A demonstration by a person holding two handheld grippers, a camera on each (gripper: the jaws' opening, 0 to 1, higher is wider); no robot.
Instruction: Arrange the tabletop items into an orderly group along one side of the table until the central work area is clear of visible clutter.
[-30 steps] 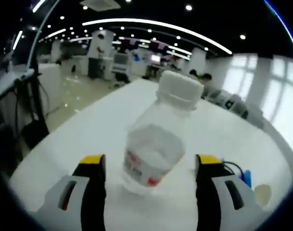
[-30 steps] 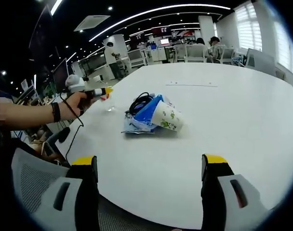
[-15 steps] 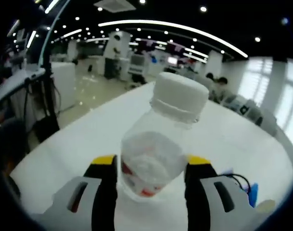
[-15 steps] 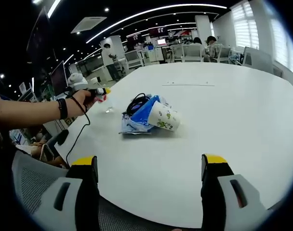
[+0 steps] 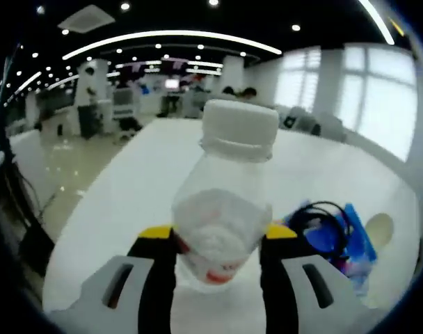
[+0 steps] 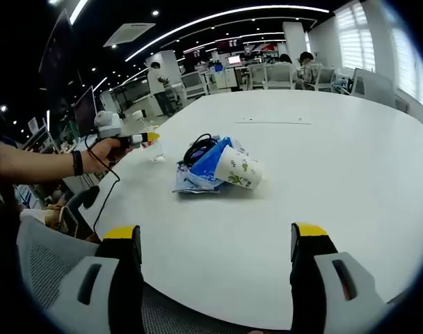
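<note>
Left gripper view
Left tongs: clamped on the clear bottle, jaws pressing either side of its labelled lower body.
Bottle: white cap up, tilted a little; whether it rests on the white worktop or is lifted clear, cannot tell.
Handling: looks light, thin-walled plastic, smooth; likely to flex or slip under a hard squeeze, so the present low, labelled grip seems right.
Clutter: black cable and blue packet lie just beside it.

Right gripper view
Right tongs: jaws wide apart, holding nothing, hovering at the near worktop edge.
Pile: paper cup on its side against the cable and packet, mid-worktop.
Hand: holds the other tongs near the far edge.
</note>
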